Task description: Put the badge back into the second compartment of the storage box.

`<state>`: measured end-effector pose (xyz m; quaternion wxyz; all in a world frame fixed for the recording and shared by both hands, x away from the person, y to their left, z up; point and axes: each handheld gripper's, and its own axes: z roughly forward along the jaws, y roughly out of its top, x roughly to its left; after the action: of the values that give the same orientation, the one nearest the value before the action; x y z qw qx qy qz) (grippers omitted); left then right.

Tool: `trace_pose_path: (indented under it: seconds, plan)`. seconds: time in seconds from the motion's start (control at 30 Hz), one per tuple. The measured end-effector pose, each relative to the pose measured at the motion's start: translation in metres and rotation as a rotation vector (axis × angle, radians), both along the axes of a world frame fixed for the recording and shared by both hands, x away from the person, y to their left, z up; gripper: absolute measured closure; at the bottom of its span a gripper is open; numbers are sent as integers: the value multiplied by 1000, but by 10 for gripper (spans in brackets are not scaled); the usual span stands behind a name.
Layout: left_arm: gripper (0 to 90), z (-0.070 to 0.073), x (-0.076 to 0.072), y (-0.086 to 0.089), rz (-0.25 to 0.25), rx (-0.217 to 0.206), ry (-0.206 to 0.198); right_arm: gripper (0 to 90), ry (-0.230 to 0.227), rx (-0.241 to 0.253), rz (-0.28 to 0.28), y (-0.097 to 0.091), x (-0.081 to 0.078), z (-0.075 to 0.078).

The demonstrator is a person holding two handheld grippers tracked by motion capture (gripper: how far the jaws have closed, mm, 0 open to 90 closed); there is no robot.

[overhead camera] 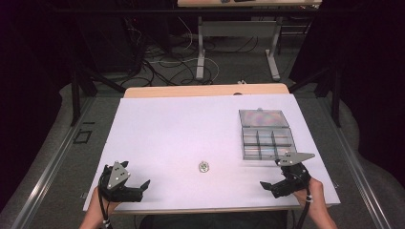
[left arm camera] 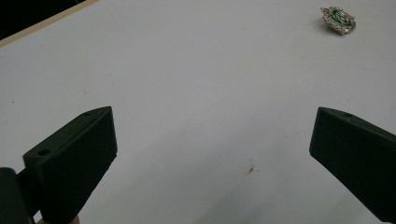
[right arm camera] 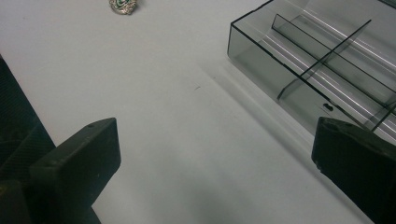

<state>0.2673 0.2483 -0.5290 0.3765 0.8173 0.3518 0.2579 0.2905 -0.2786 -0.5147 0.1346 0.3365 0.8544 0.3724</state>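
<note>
Item: small silver brooch-like ornament with a green centre (overhead camera: 204,166), lying flat on the white tabletop (overhead camera: 181,124), near the front edge and roughly midway between the two grippers; no clear long axis can be made out. Left gripper (overhead camera: 135,189): resting at the front left corner, fingers (left arm camera: 74,161) spread wide and empty; the ornament (left arm camera: 339,19) lies ahead and to the right of them. Right gripper (overhead camera: 273,185): at the front right, fingers (right arm camera: 79,161) likewise spread and empty; the ornament (right arm camera: 123,4) lies ahead and to their left. Neither hand is plainly the nearer. Also present: clear plastic compartment box (overhead camera: 265,136), lid laid open behind it, compartments apparently empty, just ahead of the right gripper and well apart from the ornament. Bare tabletop lies between either gripper and the ornament; nothing obstructs.
</note>
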Motion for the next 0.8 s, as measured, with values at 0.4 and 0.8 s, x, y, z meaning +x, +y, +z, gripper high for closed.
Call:
trace_pose_path:
  seconds: [0.4,0.8]
  plan:
    - [8,0,0,1,-1,7,-3,14,-3,-4,14,17,3,3]
    - [8,0,1,2,4,21,-8,33,6,7,59,36,4,4]
